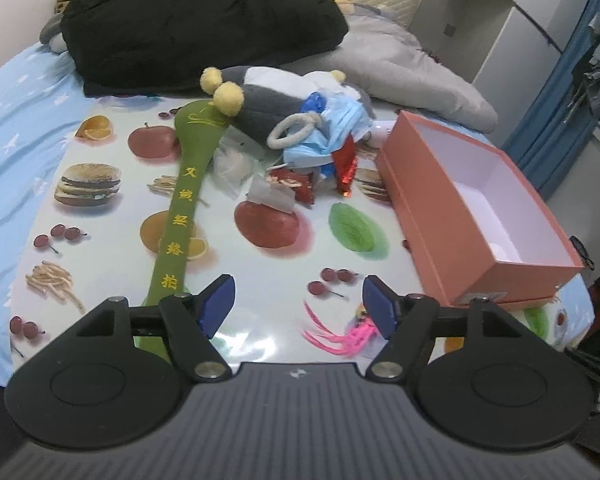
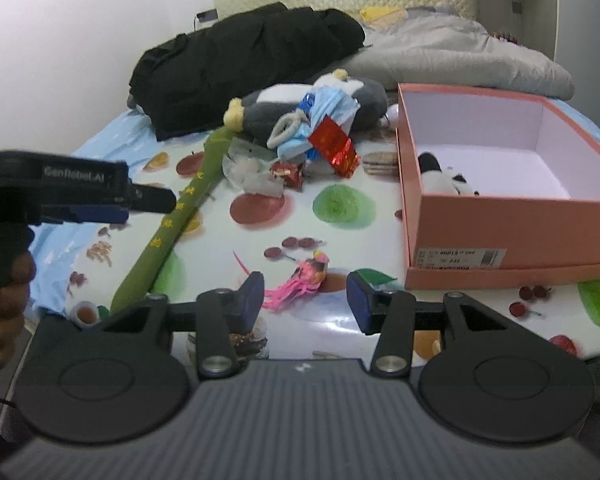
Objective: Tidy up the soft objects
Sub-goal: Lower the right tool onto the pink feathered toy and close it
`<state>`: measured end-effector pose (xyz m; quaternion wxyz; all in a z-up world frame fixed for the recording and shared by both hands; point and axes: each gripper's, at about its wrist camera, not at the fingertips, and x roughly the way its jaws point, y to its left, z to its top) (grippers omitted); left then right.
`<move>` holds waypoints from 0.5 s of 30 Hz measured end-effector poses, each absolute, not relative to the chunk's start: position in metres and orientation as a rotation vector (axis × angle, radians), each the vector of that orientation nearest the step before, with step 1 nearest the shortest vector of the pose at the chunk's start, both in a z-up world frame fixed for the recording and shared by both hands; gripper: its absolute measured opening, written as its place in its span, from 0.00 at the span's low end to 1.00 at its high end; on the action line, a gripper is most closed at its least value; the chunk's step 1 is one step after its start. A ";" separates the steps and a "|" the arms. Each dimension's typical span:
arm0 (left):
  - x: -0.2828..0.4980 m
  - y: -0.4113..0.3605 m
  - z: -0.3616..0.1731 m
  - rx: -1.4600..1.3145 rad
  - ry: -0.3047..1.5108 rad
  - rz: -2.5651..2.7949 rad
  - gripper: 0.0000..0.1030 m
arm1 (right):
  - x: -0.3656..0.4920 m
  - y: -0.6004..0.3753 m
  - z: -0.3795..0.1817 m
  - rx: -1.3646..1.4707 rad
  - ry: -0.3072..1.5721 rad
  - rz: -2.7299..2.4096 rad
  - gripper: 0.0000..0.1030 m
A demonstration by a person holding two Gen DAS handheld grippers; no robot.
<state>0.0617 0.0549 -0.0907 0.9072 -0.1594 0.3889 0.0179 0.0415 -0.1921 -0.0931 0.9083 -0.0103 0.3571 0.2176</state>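
Orange shoe box (image 2: 512, 236) at right of frame, lid off, ready for soft things; small black-and-white plush (image 2: 440, 178) already inside.
Pile in middle of frame waits: grey plush toy (image 2: 268, 114), blue face masks (image 2: 332, 110), long green fabric stick (image 2: 180, 216).
Pink feather toy (image 2: 300, 280) lies near bottom, closest.
Left gripper (image 1: 299, 306) jaws wide, nothing between.
Right gripper (image 2: 305, 300) jaws partly apart, empty, just in front of feather toy.

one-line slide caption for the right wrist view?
Open right gripper above a pink feathered toy, beside an orange cardboard shoebox holding a black-and-white plush.
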 end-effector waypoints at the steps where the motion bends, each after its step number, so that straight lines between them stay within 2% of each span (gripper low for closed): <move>1: 0.064 0.056 -0.093 -0.330 0.805 0.036 0.74 | 0.042 -0.191 -0.096 -0.023 0.741 0.446 0.47; 8: 0.088 0.060 -0.116 -0.331 0.830 0.060 0.74 | 0.048 -0.183 -0.108 -0.049 0.766 0.457 0.48; 9: 0.091 0.060 -0.119 -0.327 0.835 0.061 0.74 | 0.049 -0.182 -0.110 -0.050 0.768 0.457 0.54; 10: 0.094 0.060 -0.122 -0.323 0.839 0.060 0.74 | 0.050 -0.181 -0.111 -0.050 0.768 0.456 0.63; 12: 0.100 0.060 -0.128 -0.312 0.849 0.056 0.74 | 0.052 -0.179 -0.113 -0.056 0.764 0.451 0.73; 15: 0.109 0.061 -0.133 -0.299 0.857 0.050 0.74 | 0.054 -0.173 -0.116 -0.082 0.758 0.462 0.74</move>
